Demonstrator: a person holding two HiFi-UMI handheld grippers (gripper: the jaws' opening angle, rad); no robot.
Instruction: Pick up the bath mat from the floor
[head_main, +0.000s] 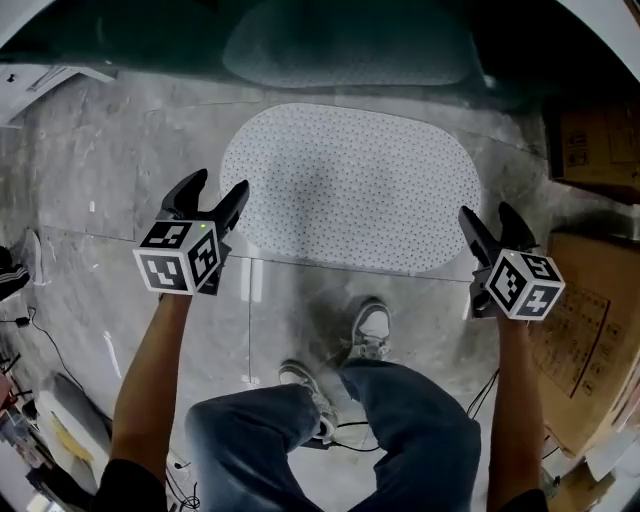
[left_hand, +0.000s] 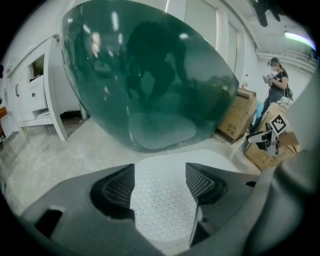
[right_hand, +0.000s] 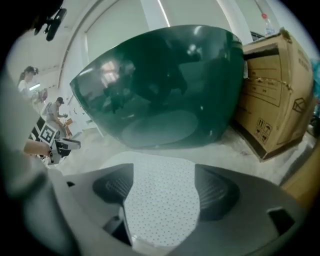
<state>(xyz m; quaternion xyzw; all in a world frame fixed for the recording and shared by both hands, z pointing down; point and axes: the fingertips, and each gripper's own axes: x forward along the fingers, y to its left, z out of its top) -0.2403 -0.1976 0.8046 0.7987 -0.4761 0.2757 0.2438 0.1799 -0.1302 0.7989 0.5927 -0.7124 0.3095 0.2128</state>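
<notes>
A white oval bath mat (head_main: 352, 186) with small dark dots lies flat on the grey stone floor in front of a dark green tub. My left gripper (head_main: 208, 206) hovers over the mat's left end, jaws spread, nothing between them. My right gripper (head_main: 491, 228) hovers at the mat's right end, also open and empty. In the left gripper view the mat (left_hand: 162, 200) shows between the spread fingers of the left gripper (left_hand: 160, 182). The right gripper view shows the mat (right_hand: 160, 200) between the wide jaws of the right gripper (right_hand: 162, 187).
The dark green tub (head_main: 350, 45) stands just beyond the mat. Cardboard boxes (head_main: 590, 330) crowd the right side. A white cabinet (left_hand: 32, 97) stands at the left. The person's legs and shoes (head_main: 372, 330) are behind the mat. Cables (head_main: 340, 435) lie on the floor.
</notes>
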